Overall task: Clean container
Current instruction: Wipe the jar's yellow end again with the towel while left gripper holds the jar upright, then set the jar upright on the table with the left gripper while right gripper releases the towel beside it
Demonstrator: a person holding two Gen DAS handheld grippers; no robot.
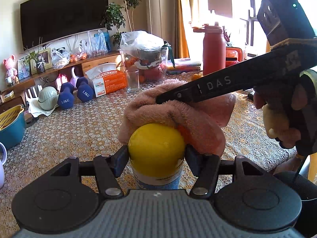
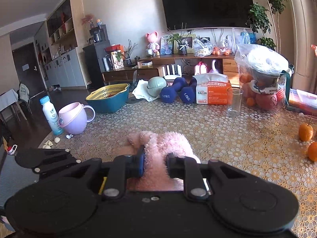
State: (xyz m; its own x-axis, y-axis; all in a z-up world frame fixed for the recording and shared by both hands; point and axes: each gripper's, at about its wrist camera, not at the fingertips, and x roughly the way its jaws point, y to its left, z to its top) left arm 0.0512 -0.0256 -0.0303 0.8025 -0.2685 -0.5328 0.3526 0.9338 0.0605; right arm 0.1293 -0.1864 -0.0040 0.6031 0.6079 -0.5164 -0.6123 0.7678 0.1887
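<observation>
A container with a yellow domed lid (image 1: 156,148) and a white-and-blue body stands between the fingers of my left gripper (image 1: 156,158), which is shut on it just under the lid. A fluffy pink cloth (image 1: 174,111) is draped over the container's far side and top. My right gripper (image 1: 168,99) reaches in from the right and is buried in that cloth. In the right wrist view my right gripper (image 2: 154,164) is shut on the pink cloth (image 2: 164,144); the container is hidden beneath it.
On the patterned tablecloth (image 2: 198,123) stand a clear glass (image 2: 234,102), a tissue box (image 2: 213,93), blue dumbbells (image 2: 178,93), a bagged fruit container (image 2: 261,79), a red flask (image 1: 214,51), oranges (image 2: 306,131), a lilac cup (image 2: 74,119), a white bottle (image 2: 50,115) and a teal basin (image 2: 108,97).
</observation>
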